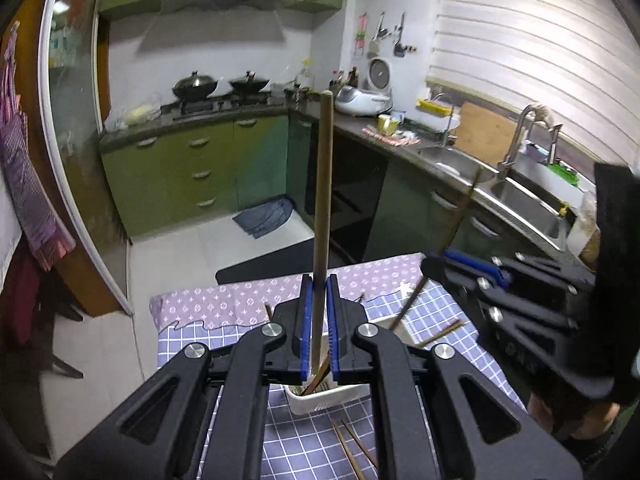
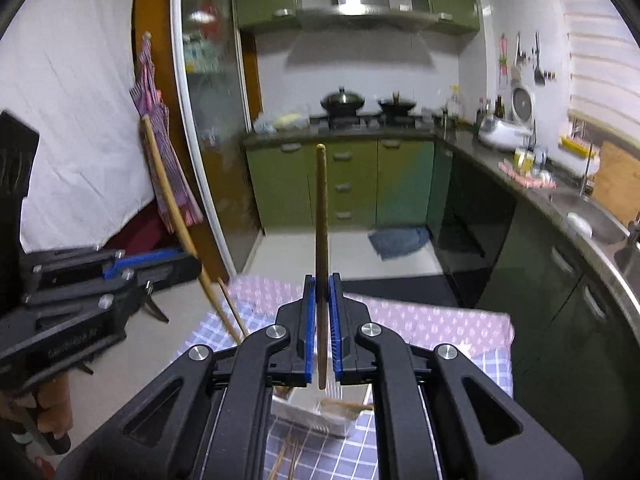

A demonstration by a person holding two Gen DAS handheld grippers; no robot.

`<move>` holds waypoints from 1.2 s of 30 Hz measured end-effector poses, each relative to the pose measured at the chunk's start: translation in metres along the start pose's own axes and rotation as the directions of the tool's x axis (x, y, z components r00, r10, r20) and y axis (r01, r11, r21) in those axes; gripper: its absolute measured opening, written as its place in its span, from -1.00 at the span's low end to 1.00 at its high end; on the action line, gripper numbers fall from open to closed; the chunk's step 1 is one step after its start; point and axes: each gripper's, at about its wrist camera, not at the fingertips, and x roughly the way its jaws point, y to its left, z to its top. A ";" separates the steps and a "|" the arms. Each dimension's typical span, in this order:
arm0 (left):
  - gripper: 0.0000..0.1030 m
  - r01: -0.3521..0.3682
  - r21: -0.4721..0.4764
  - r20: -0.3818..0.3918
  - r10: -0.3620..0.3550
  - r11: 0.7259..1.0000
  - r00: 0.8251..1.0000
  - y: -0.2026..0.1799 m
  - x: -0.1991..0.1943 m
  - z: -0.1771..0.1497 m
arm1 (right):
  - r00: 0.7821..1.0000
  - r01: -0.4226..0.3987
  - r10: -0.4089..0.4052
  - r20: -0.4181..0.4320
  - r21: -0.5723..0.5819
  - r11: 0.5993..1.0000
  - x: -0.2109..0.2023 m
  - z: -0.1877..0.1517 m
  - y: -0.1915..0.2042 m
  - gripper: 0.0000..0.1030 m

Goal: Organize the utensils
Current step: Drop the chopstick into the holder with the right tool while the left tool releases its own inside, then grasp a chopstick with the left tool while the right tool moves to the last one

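My left gripper (image 1: 319, 284) is shut on a brown chopstick (image 1: 323, 200) that stands nearly upright between its blue pads. My right gripper (image 2: 322, 284) is shut on a second chopstick (image 2: 322, 232), also upright. Both hang above a white utensil holder (image 1: 320, 400), (image 2: 308, 412) on the checked tablecloth (image 1: 304, 440); several sticks lean inside it. Loose chopsticks (image 1: 354, 446) lie on the cloth near the holder. In the left wrist view the right gripper (image 1: 472, 272) shows at the right; in the right wrist view the left gripper (image 2: 160, 260) shows at the left.
The small table carries a lilac cloth (image 1: 248, 296) at its far edge. Beyond lie the tiled kitchen floor (image 1: 208, 252), green cabinets (image 1: 192, 168), a stove with two woks (image 1: 218, 84) and a steel sink (image 1: 528, 204) at the right. A glass door (image 2: 208, 120) stands left.
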 end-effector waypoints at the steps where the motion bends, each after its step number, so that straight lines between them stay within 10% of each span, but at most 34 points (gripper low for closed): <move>1: -0.86 -0.008 0.004 -0.013 0.008 1.000 1.000 0.000 0.007 -0.003 | 1.000 0.002 -0.002 -0.012 -0.003 1.000 0.005 -0.006 0.000 -0.86; 11: -0.86 -0.008 0.001 -0.114 0.008 1.000 0.994 0.000 0.030 -0.029 | 0.999 -0.021 0.021 -0.038 -0.012 1.000 0.007 -0.024 0.000 -0.82; 20: -0.47 -0.002 -0.007 -0.207 0.001 1.000 0.978 -0.013 -0.001 -0.052 | 0.988 -0.094 0.102 0.115 -0.075 0.993 -0.106 -0.035 0.013 -0.58; 23: -0.47 0.004 -0.036 -0.347 -0.017 0.999 0.938 -0.017 0.012 -0.086 | 0.993 -0.081 0.089 0.076 -0.103 0.991 -0.127 -0.071 0.008 -0.42; 29: -0.47 0.022 -0.133 -0.613 -0.100 0.991 0.784 -0.028 0.069 -0.169 | 0.997 0.006 -0.008 -0.073 -0.030 1.000 -0.109 -0.151 -0.034 -0.41; 32: -0.47 -0.008 -0.147 -0.665 -0.093 0.989 0.741 -0.036 0.091 -0.190 | 0.978 0.031 -0.028 -0.207 0.016 0.999 -0.078 -0.190 -0.056 -0.42; 36: -0.47 -0.070 -0.137 -0.681 -0.043 0.988 0.731 -0.039 0.106 -0.200 | 0.952 0.041 -0.032 -0.305 0.021 0.999 -0.047 -0.221 -0.066 -0.42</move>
